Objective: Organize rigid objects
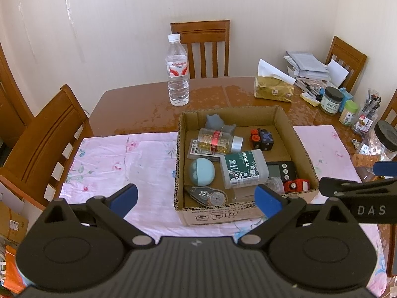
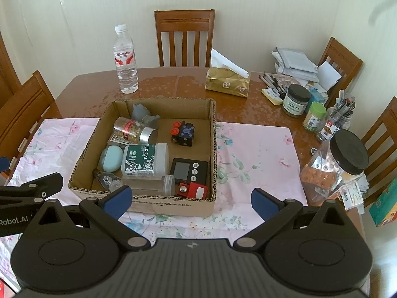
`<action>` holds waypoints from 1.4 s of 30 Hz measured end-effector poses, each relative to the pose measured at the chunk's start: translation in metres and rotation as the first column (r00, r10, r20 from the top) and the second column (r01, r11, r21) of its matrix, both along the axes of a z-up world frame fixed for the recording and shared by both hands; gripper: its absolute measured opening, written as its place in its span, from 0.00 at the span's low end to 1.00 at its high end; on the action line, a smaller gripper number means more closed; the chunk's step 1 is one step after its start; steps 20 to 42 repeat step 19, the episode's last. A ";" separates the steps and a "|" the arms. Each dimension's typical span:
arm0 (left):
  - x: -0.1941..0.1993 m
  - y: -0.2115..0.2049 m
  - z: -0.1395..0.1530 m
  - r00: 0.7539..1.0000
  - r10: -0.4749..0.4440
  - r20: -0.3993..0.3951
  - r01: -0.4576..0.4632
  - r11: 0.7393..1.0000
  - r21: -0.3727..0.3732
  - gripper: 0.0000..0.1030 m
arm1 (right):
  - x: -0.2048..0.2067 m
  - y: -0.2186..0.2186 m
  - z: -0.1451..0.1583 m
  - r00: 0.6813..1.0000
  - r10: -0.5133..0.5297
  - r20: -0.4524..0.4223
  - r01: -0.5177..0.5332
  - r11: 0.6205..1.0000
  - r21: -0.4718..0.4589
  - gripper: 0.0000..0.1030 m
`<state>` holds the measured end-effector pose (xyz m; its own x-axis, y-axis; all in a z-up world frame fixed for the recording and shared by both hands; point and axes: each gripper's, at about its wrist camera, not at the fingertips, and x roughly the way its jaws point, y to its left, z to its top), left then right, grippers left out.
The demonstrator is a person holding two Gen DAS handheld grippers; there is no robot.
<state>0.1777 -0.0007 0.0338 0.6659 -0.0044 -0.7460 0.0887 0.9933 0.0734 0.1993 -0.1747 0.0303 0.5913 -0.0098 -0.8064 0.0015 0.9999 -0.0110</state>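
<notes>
Cardboard box (image 2: 213,129) (filled) — right gripper (image 2: 191,200) spread, empty

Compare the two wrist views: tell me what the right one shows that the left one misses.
Only the right wrist view shows the black timer whole and a teal carton at the table's right edge. Only the left shows cardboard boxes on the floor. Both share the cardboard box, water bottle and tissue pack.

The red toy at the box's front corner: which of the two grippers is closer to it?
Likely the left, though it's close. The red toy sits just beyond the left gripper, near its right finger. The right gripper hangs open above the cloth before the box.
</notes>
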 end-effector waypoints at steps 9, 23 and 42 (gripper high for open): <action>-0.001 0.000 0.000 1.000 0.004 -0.001 -0.004 1.000 0.002 0.97 | -0.001 0.000 0.000 1.000 0.003 0.004 -0.003 1.000 -0.010 1.00; -0.002 0.000 0.001 1.000 -0.001 -0.004 0.001 1.000 -0.004 0.97 | -0.003 0.001 0.000 1.000 0.005 0.005 -0.005 1.000 -0.015 1.00; -0.002 0.000 0.001 1.000 -0.001 -0.004 0.001 1.000 -0.004 0.97 | -0.003 0.001 0.000 1.000 0.005 0.005 -0.005 1.000 -0.015 1.00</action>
